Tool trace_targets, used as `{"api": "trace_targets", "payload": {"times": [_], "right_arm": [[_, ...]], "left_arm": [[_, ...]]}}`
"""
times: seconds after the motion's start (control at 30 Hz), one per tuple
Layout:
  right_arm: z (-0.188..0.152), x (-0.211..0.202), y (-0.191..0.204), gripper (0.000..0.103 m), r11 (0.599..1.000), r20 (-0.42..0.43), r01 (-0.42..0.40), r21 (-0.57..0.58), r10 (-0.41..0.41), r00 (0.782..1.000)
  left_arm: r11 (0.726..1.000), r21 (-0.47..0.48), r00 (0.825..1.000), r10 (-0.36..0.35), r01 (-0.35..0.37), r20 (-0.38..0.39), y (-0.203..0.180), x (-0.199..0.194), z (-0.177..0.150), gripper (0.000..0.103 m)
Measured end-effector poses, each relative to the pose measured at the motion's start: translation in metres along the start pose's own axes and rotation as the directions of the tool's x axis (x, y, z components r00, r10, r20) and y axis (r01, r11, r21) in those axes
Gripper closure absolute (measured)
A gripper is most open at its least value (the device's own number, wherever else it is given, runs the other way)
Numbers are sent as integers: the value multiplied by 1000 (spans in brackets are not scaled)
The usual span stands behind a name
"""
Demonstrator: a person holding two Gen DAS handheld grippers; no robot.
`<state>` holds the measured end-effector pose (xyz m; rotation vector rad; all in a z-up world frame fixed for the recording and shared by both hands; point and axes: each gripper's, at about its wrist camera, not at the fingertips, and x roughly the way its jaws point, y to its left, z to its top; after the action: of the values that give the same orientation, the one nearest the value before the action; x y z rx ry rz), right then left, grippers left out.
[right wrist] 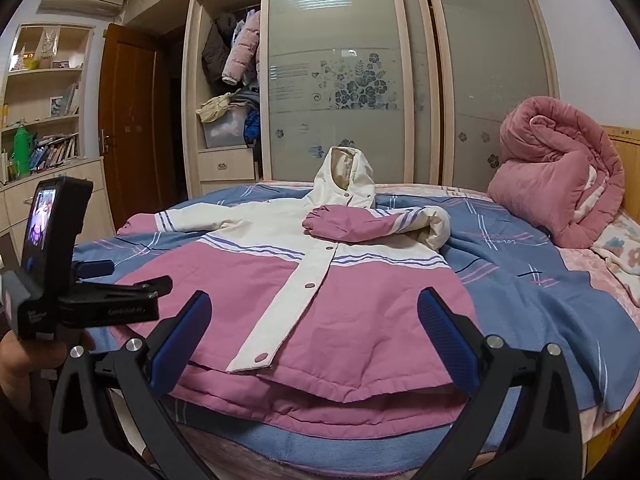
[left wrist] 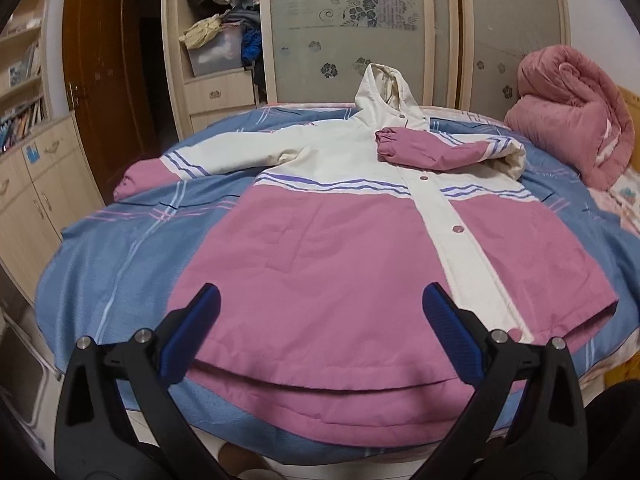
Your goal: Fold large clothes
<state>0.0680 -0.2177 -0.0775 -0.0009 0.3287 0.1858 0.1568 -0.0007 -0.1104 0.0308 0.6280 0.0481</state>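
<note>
A pink and cream hooded jacket (left wrist: 340,248) lies front up on the blue bed cover (left wrist: 120,248), hood toward the wardrobe. Its right sleeve (left wrist: 432,152) is folded across the chest; the left sleeve (left wrist: 168,168) lies stretched out to the side. My left gripper (left wrist: 320,312) is open and empty above the jacket's hem. In the right wrist view the jacket (right wrist: 320,312) lies the same way, and my right gripper (right wrist: 316,316) is open and empty over the hem near the button placket (right wrist: 296,292). The left gripper's body (right wrist: 100,300) shows at the left there.
A rolled pink quilt (left wrist: 568,120) sits on the bed at the far right. A wardrobe with sliding glass doors (left wrist: 348,32) stands behind the bed, its left section open with clothes. A brown door (left wrist: 104,92) and a bookshelf (right wrist: 44,120) are at the left.
</note>
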Motion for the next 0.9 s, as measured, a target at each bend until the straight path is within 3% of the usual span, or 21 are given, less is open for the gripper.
{"api": "trace_targets", "payload": {"times": [0.23, 0.43, 0.57, 0.7, 0.9], "right_arm": [[-4, 2, -7, 1, 1000, -24, -5, 15, 6, 1000], [-7, 8, -19, 1, 998, -48, -10, 57, 13, 999], [-10, 13, -23, 1, 997, -67, -19, 70, 23, 997], [-11, 19, -27, 1, 997, -83, -22, 79, 29, 996], [-13, 33, -38, 1, 993, -120, -26, 113, 40, 992]], "left_arm": [[1000, -26, 1000, -14, 13, -21, -5, 10, 2, 2], [987, -68, 981, -151, 143, -123, -25, 49, 52, 2], [978, 7, 960, -203, 209, -192, -62, 101, 105, 2], [974, 113, 963, -171, 197, -211, -101, 165, 161, 2], [973, 158, 946, -117, 170, -302, -135, 281, 225, 2]]}}
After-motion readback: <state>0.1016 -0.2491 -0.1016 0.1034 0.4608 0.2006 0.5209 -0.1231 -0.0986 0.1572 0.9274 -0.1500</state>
